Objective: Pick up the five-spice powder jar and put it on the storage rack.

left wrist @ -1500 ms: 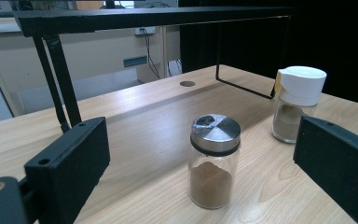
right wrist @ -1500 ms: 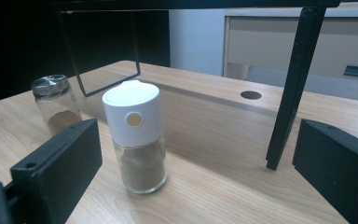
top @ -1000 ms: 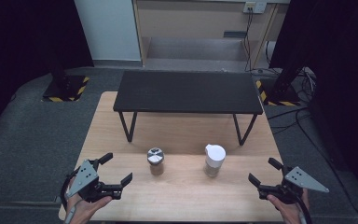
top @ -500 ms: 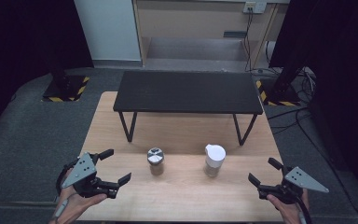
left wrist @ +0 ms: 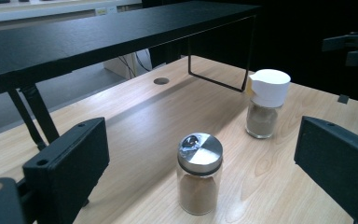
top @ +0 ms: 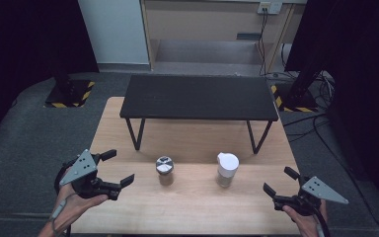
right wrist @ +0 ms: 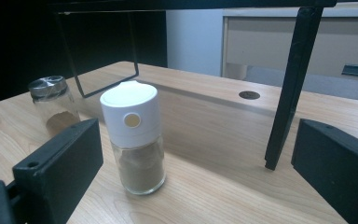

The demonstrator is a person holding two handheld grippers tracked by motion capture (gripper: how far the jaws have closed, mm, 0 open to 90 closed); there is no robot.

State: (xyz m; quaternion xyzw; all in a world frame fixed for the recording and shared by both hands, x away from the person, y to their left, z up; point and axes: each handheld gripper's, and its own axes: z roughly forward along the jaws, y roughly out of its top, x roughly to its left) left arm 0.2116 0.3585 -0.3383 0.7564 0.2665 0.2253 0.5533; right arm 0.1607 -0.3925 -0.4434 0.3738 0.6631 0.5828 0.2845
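- Two spice jars stood upright on the wooden table (top: pixel 128 207) at the lower centre of the high view, in front of the black shelf (top: pixel 197 96): the steel-capped jar (top: pixel 165 170) to the left, the white-capped jar (top: pixel 227 169) just right of centre, well apart from each other.
- The left gripper (top: pixel 112 168), at the lower left of the frame, hung with jaws spread wide and empty, aimed toward the steel-capped jar; its own view framed that jar (left wrist: pixel 199 179) between the jaws, not touching.
- The right gripper (top: pixel 281 181), at the lower right, was likewise wide apart and empty, with the white-capped jar (right wrist: pixel 134 137) ahead of it.
- Risk, as judged: both jars were tall and narrow, so a jaw arriving off-centre or too high could tip one over.
- A grip on the smooth caps rather than the glass could slip.
- The shelf's thin legs (right wrist: pixel 286 88) stood close behind, and a wide jaw could strike one.
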